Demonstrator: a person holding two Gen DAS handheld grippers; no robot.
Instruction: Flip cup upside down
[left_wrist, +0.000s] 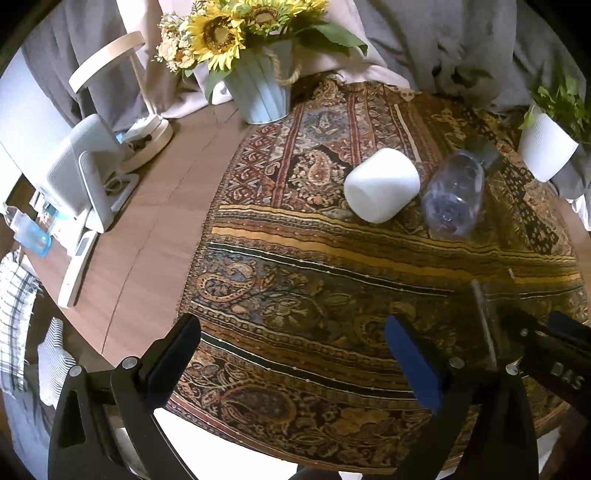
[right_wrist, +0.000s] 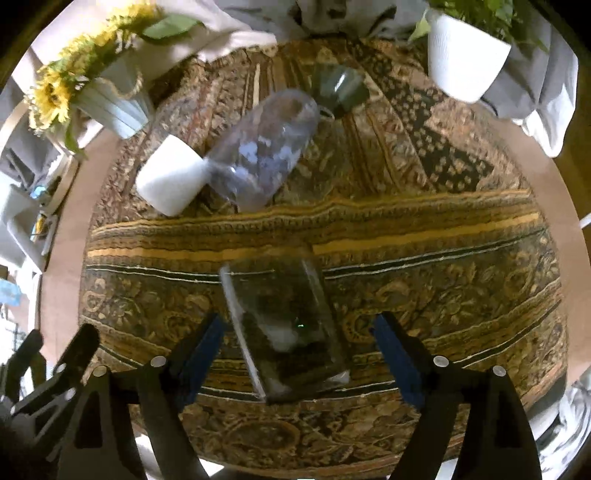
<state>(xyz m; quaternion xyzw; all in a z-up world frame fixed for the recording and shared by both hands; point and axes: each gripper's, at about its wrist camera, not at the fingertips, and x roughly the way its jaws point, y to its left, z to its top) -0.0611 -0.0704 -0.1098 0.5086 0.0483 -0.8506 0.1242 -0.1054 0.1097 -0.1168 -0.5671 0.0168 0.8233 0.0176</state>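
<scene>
A clear glass cup stands on the patterned cloth between the open fingers of my right gripper, which are set wide on either side and do not touch it. In the left wrist view only the cup's left edge shows, at the right. My left gripper is open and empty over the cloth's near part. The right gripper's body shows at the right edge of the left view.
A white cup and a clear plastic bottle lie on their sides at mid table. A sunflower pot stands at the back left, a white plant pot at the back right. A lamp, a white device and a remote sit at the left.
</scene>
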